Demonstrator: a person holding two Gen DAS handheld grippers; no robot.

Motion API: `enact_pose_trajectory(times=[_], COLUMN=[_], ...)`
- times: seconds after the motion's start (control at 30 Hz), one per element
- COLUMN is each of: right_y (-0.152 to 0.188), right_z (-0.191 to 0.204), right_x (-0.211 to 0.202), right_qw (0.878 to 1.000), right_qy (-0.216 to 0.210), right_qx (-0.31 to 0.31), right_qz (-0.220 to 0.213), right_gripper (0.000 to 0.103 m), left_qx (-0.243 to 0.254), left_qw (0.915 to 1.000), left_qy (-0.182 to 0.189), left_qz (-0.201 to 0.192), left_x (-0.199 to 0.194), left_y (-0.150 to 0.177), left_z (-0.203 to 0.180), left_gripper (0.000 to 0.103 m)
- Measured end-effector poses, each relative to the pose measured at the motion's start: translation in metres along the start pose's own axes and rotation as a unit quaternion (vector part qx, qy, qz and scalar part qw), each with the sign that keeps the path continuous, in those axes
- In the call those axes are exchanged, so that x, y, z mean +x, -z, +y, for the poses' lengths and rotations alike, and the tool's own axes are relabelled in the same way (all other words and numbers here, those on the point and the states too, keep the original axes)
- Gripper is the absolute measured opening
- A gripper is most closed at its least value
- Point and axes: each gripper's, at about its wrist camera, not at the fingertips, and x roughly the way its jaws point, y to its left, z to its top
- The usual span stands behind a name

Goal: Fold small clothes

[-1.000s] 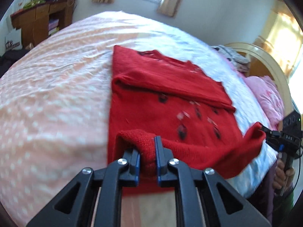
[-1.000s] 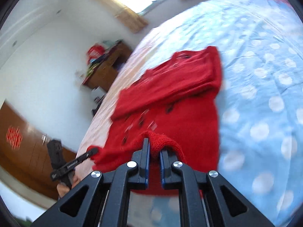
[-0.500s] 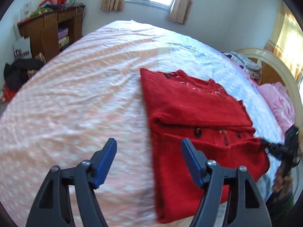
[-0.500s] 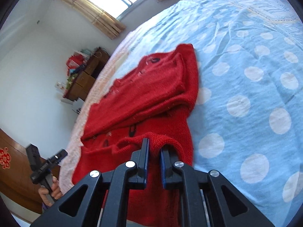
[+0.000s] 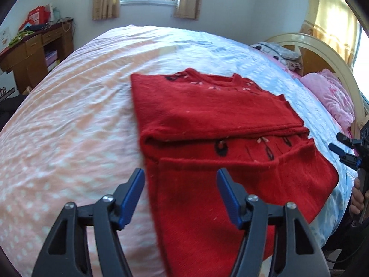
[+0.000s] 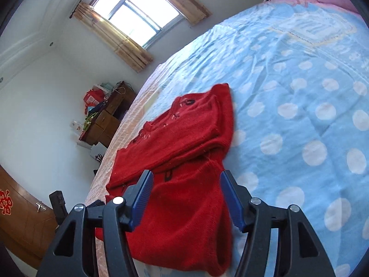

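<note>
Left gripper (image 5: 180, 194): jaws apart, just narrowed slightly after opening, nothing between the pads, poised over the near left corner of the red sweater (image 5: 221, 138). Right gripper (image 6: 185, 196): jaws apart, just opened, nothing clamped, knit visible below the gap at the near right corner. Sweater position: flat on the bed (image 5: 69, 115), partly folded, close to the near edge, straddling the pink and blue halves of the cover.

Possible faults:
- Near hem draped at the bed edge; likely to slide off if nudged on withdrawal.
- Loose knit apt to snag on a ribbed pad and drag the fold open.
- Uneven re-grip of the two corners likely to give a skewed fold.
</note>
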Motion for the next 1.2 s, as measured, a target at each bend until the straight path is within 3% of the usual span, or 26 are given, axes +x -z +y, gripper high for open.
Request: enact_pose_trajectory(times=[0.1, 0.47, 0.53, 0.8, 0.9, 1.07, 1.2], right_y=[0.005, 0.01, 0.01, 0.011, 0.01, 0.009, 0.01], right_z=[-0.007, -0.007, -0.008, -0.014, -0.015, 0.0, 0.021], right_x=[-0.004, -0.001, -0.001, -0.003, -0.008, -0.008, 0.009], right_qw=[1.0, 1.0, 1.0, 1.0, 1.0, 0.995, 0.985], right_qy=[0.006, 0.01, 0.011, 0.016, 0.026, 0.072, 0.099], right_qx=[0.003, 0.001, 0.002, 0.008, 0.002, -0.069, -0.144], right_qz=[0.003, 0.01, 0.01, 0.01, 0.001, -0.005, -0.004], right_gripper=[0.061, 0.061, 0.061, 0.061, 0.061, 0.061, 0.061], left_qx=[0.0, -0.012, -0.009, -0.018, -0.034, -0.013, -0.018], left_qw=[0.9999, 0.9998, 0.9998, 0.9993, 0.9992, 0.9999, 0.9997], left_qy=[0.015, 0.009, 0.011, 0.03, 0.019, -0.007, -0.017], left_qz=[0.002, 0.014, 0.013, 0.01, 0.01, 0.007, 0.009], left_x=[0.005, 0.02, 0.018, 0.016, 0.018, 0.018, 0.022], left_y=[0.0, 0.002, 0.005, 0.008, 0.007, 0.01, 0.007], left_z=[-0.002, 0.003, 0.001, 0.002, 0.007, -0.004, -0.003], left_gripper=[0.066, 0.065, 0.056, 0.04, 0.016, 0.012, 0.02])
